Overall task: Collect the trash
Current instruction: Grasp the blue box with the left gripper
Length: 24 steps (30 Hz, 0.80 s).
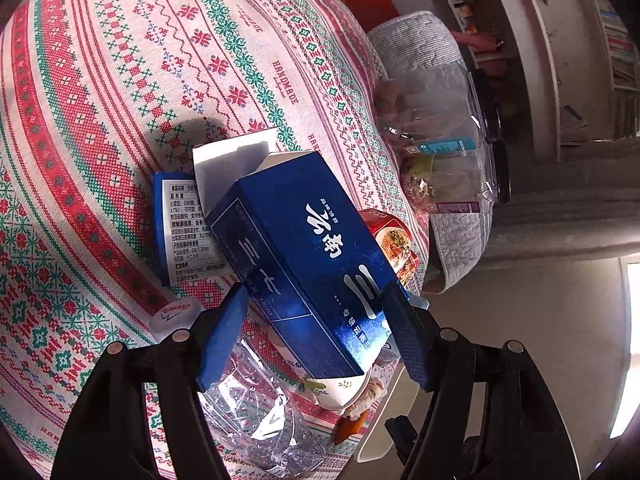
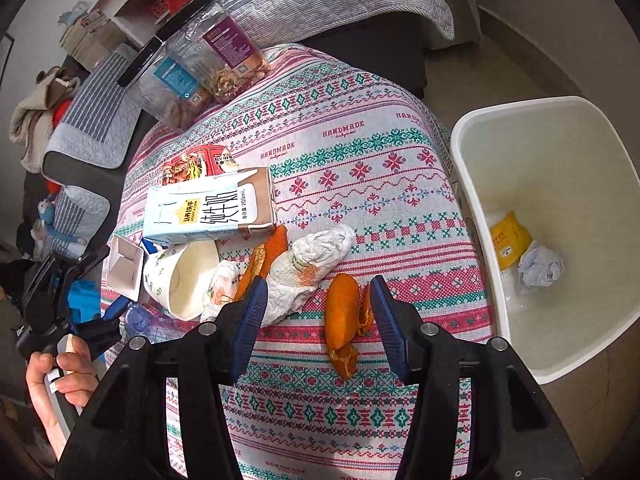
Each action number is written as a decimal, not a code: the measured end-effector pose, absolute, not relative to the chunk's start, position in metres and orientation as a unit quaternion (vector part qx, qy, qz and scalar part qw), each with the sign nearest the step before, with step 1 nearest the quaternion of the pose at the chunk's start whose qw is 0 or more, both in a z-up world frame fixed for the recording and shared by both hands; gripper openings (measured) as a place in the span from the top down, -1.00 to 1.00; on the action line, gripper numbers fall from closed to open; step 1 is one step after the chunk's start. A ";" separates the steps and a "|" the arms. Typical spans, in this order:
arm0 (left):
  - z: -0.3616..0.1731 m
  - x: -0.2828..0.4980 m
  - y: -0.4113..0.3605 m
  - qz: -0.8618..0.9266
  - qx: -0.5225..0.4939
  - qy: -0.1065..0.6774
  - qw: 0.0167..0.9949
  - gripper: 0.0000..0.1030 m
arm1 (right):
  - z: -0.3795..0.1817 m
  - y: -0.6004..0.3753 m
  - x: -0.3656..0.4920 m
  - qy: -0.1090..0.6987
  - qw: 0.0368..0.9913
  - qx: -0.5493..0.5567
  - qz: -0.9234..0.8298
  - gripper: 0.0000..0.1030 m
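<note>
Both grippers' fingers gape, the left gripper straddling a blue box unpinched, the right gripper over orange peel; two scraps lie in the bin at right, most trash remains tabled.

Tongs straddle blue box — open.

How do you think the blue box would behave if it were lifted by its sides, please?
The blue box looks like thin card with its end flap open, so it is probably empty and light. Its walls may cave under a squeeze. The glossy finish might slip against the pads of the left hand-held gripper, whose jaws straddle it.
</note>
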State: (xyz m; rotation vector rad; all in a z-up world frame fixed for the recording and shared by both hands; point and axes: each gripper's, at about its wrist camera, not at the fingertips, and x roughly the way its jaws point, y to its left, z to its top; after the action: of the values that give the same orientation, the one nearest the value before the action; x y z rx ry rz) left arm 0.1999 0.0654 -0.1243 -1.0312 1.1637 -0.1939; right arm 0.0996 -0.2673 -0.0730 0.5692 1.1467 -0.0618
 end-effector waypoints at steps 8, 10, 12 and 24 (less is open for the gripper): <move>-0.136 0.207 0.067 -0.101 -0.530 0.483 0.690 0.11 | -0.078 -0.262 0.105 0.539 0.797 0.270 -0.024 0.01; -0.135 0.207 0.066 -0.108 -0.532 0.474 0.694 0.23 | -0.080 -0.262 0.105 0.540 0.797 0.271 -0.025 0.01; -0.134 0.208 0.066 -0.106 -0.536 0.470 0.693 0.26 | -0.081 -0.263 0.105 0.540 0.796 0.273 -0.026 0.01; -0.148 0.230 0.060 -0.101 -0.563 0.477 0.667 -0.53 | -0.083 -0.258 0.113 0.543 0.798 0.261 -0.025 -0.04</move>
State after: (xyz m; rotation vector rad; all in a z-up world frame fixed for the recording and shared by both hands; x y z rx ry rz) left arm 0.2304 0.0598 -0.1478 -1.2701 1.0767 -0.2282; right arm 0.1129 -0.2576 -0.0827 0.5603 1.1664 -0.0546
